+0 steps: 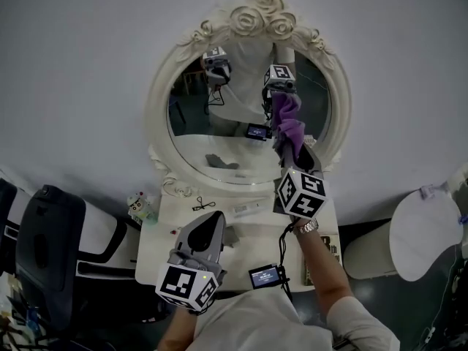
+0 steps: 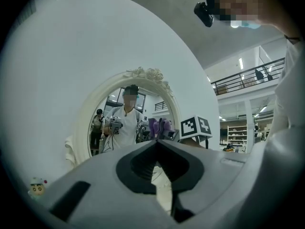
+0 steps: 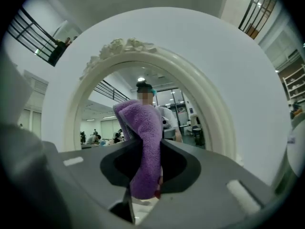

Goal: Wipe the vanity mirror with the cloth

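The oval vanity mirror [image 1: 219, 115] in a cream rose-carved frame [image 1: 256, 17] stands against the white wall. My right gripper [image 1: 294, 152] is shut on a purple cloth [image 1: 287, 123], which is held up at the right part of the glass. In the right gripper view the cloth [image 3: 143, 142] stands up between the jaws of that gripper [image 3: 145, 147], in front of the mirror [image 3: 114, 123]. My left gripper [image 1: 214, 218] hovers low over the vanity top, shut and empty. In the left gripper view its jaws [image 2: 157, 142] meet, with the mirror [image 2: 126, 123] and cloth [image 2: 157, 127] beyond.
The white vanity top [image 1: 252, 229] carries a small cable [image 1: 202, 205], a white stick-like item [image 1: 248, 208] and a little figurine [image 1: 137, 205]. A black chair [image 1: 51, 240] stands at the left. A white bin [image 1: 369, 254] and a round white lid [image 1: 424, 229] are at the right.
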Demonstrator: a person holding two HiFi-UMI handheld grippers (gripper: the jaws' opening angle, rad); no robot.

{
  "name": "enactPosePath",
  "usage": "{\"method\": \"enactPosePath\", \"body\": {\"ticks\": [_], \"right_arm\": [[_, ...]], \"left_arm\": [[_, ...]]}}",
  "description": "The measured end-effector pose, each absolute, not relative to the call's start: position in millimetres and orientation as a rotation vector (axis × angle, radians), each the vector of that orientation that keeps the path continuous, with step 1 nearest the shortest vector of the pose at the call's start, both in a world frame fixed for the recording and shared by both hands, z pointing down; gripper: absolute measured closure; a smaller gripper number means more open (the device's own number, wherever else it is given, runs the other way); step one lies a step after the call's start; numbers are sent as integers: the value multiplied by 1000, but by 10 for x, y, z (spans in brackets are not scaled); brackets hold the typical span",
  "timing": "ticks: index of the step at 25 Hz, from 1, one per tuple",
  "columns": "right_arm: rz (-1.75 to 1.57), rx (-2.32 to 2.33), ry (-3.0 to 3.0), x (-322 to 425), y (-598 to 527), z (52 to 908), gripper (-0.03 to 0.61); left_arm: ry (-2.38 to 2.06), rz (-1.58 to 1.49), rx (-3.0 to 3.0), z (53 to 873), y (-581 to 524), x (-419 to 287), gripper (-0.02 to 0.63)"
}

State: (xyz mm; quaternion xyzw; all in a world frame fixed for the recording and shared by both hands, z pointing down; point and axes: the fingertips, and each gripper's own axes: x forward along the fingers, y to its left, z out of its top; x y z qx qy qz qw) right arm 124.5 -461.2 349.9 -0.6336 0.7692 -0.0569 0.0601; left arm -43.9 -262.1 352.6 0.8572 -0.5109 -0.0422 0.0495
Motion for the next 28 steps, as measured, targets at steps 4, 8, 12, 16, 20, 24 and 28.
{"method": "enactPosePath", "body": {"ticks": [4, 8, 12, 16, 20, 24, 28], "right_arm": [[-180, -1742, 2559, 396, -4576, 3683, 474], [-216, -1584, 2717, -319, -4538, 3884, 474], [-238, -1436, 2835, -973, -4525, 4008, 474], [-230, -1399, 2909, -1359, -4582, 4163, 472], [-272, -1383, 2935, -1606, -4671, 4303, 472], [-285, -1401, 2918, -1686, -4809, 4357, 472], [-275, -1421, 2904, -1649, -4826, 4373, 472]], "left_arm": [[-1655, -142, 2556, 3521, -2532, -657, 607], [-1796, -142, 2467, 3514, -2385, -993, 607], [-1976, -148, 2338, 3509, -2200, -1402, 607], [-2084, -146, 2240, 3529, -2028, -1651, 607], [-2171, -116, 2152, 3569, -1860, -1840, 607], [-2228, -110, 2085, 3611, -1770, -1981, 607], [-2226, -110, 2085, 3621, -1780, -2014, 607]]}}
